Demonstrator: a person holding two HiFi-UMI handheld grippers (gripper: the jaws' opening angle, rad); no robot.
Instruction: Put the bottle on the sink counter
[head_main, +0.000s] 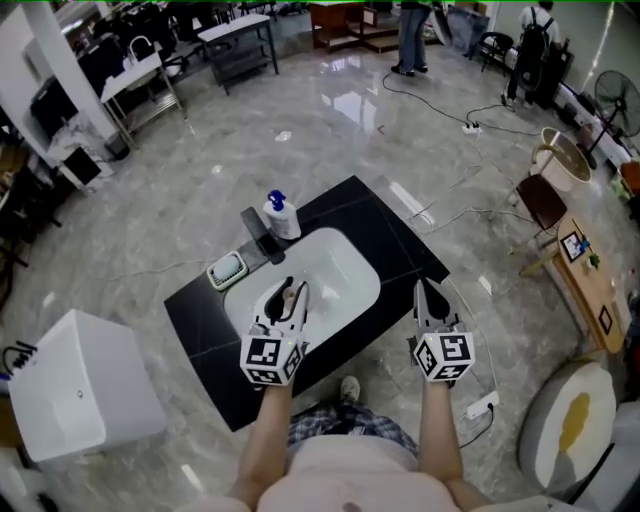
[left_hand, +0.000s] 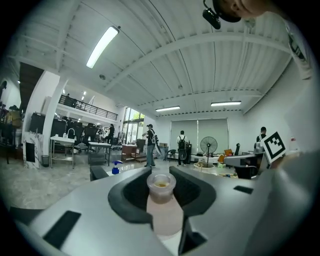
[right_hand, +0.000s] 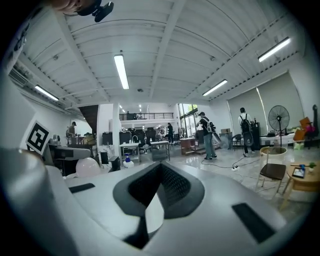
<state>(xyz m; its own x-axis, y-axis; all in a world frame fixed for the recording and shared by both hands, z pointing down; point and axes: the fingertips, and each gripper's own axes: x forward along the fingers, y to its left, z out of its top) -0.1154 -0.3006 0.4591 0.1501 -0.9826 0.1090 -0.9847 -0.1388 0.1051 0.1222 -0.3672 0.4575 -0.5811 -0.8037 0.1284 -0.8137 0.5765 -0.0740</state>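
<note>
Left gripper view shows the left gripper with its pads closed partway on a small translucent bottle. The neck stands upright between them and appears uncapped, with something yellowish inside the mouth. The right gripper has its jaws together with nothing between them.

Head view places the held bottle above the white basin, not over the black sink counter.

Risks, as judged:
- Released here, the bottle drops into the basin.
- Tilted on the way, the open mouth may spill.
- Set down at the far rim, it could knock the blue-capped pump bottle beside the faucet.
- On the glossy slab, a narrow base may topple if let go before it is seated.
</note>
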